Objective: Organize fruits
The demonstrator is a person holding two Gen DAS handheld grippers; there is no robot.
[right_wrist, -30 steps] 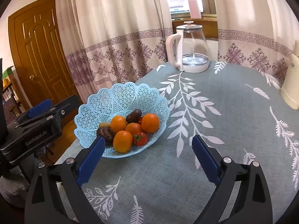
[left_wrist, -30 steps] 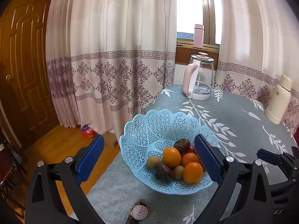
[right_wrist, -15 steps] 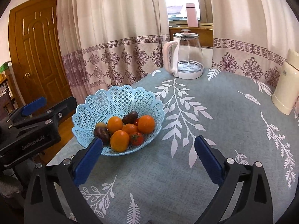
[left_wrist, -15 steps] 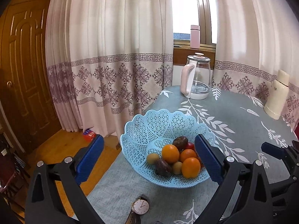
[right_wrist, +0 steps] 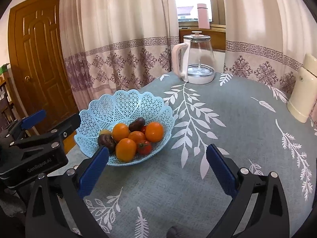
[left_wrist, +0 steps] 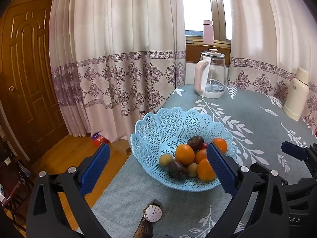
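Observation:
A light blue lattice basket [left_wrist: 158,127] [right_wrist: 122,103] sits near the table's left edge. Inside lie several oranges [left_wrist: 184,154] [right_wrist: 154,131], dark purple fruits [left_wrist: 195,141] [right_wrist: 106,141], small yellow-green fruits [left_wrist: 166,159] and a red tomato [right_wrist: 144,147]. My left gripper [left_wrist: 156,168] hangs open in front of the basket, nothing between its blue pads [left_wrist: 95,167]. My right gripper [right_wrist: 156,168] is open too, above bare cloth to the right of the basket. The left gripper [right_wrist: 39,136] also shows in the right wrist view, beside the basket's left rim.
A wristwatch [left_wrist: 152,215] lies on the grey-green leaf-print tablecloth [right_wrist: 227,138] before the basket. A glass kettle [left_wrist: 212,75] [right_wrist: 196,59] stands at the back, a cream flask [left_wrist: 296,97] [right_wrist: 303,95] at the right. Curtains, a wooden door [left_wrist: 25,69] and floor lie left.
Both grippers have drawn back and risen slightly, so the basket sits a little farther off in both views. Nothing was grasped or released.

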